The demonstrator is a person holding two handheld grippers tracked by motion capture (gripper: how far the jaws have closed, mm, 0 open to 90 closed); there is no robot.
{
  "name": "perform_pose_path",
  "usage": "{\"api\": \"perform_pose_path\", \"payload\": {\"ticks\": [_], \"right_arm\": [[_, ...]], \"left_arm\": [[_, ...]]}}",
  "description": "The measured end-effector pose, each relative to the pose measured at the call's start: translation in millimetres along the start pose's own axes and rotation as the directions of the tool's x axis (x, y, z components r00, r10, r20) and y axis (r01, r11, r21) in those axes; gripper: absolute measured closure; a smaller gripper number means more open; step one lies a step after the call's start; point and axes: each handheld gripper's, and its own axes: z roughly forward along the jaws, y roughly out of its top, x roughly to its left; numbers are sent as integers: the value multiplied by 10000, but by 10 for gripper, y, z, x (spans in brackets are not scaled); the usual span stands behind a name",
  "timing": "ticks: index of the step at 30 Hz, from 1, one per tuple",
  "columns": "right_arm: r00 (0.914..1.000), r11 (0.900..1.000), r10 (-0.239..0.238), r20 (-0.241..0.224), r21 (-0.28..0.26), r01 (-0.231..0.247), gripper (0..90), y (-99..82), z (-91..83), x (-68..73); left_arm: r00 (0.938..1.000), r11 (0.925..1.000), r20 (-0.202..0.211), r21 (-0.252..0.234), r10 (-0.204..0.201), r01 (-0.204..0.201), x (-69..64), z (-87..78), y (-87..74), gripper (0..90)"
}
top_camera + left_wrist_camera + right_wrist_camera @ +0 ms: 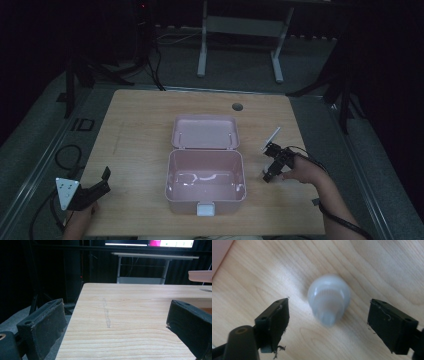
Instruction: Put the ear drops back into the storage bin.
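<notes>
A small white bottle (328,299) is seen at the centre of the right gripper view, apparently upright on the table (374,262), its cap pointing at the camera, between the parted fingers (273,318) without contact. The pink box (205,180) lies open to its left in the high view. The left gripper (95,192), fingers apart and empty, rests at lower left.

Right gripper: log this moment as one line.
right gripper open above white bottle | not touching | left gripper open | pink box open
</notes>
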Motion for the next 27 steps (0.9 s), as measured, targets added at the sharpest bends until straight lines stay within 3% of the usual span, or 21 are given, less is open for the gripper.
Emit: {"api": "perform_pose_path", "payload": {"ticks": [5, 11, 16, 17, 20, 24, 27], "right_arm": [[9999, 9998, -132, 22, 142, 132, 243, 76, 41, 6], [9994, 9996, -10, 357, 285, -1, 396, 204, 64, 11], [9986, 9988, 132, 514, 466, -156, 397, 238, 83, 10], [9978, 9986, 188, 631, 491, -220, 432, 246, 89, 4], [9986, 9976, 163, 505, 670, -197, 439, 250, 109, 13], [9994, 9957, 1, 336, 923, -32, 567, 249, 132, 33], [9991, 9954, -138, 412, 954, 98, 583, 252, 128, 47]], "left_arm": [[10000, 10000, 7, 18, -15, 15, 2, 1, 1, 24], [10000, 10000, 22, 13, -5, 5, 2, 1, 0, 24], [10000, 10000, 25, 16, -9, 9, 3, 1, 1, 24], [10000, 10000, 27, 17, -8, 8, 3, 1, 1, 24], [10000, 10000, 32, 20, -8, 8, 3, 1, 1, 24], [10000, 10000, 32, 36, -19, 19, 3, 3, 2, 24], [10000, 10000, 32, 33, -15, 14, 3, 2, 2, 24]]}}
